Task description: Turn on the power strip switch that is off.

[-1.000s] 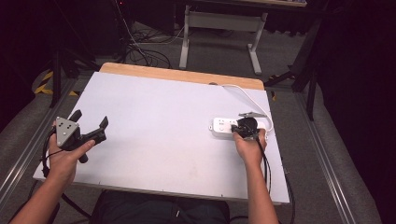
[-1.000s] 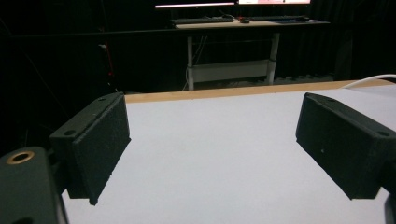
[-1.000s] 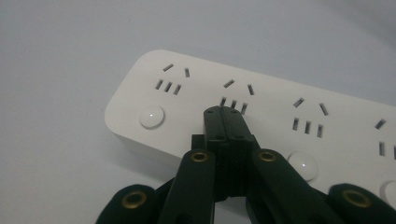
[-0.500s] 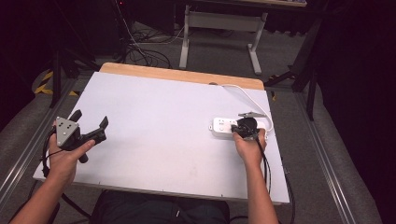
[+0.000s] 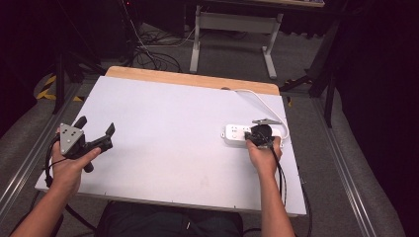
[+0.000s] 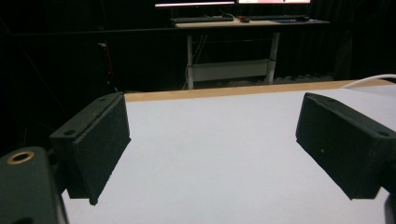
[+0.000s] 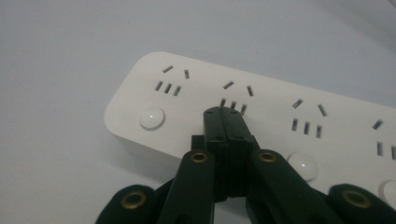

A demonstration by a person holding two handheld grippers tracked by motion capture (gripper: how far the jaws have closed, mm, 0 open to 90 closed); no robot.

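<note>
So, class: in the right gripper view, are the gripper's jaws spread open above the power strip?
No, the right gripper has its jaws pressed together, tips over the white power strip near its second socket.

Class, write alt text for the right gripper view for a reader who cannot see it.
The right gripper, its two black jaws shut together, points down at a white plastic power strip lying on a white table. Its tip sits over the second socket, between two round white buttons.

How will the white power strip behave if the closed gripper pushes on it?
The power strip is flat and low, so it would probably slide, not tip. Its smooth shell on the smooth table suggests little grip. The attached cable may pull it sideways.
</note>
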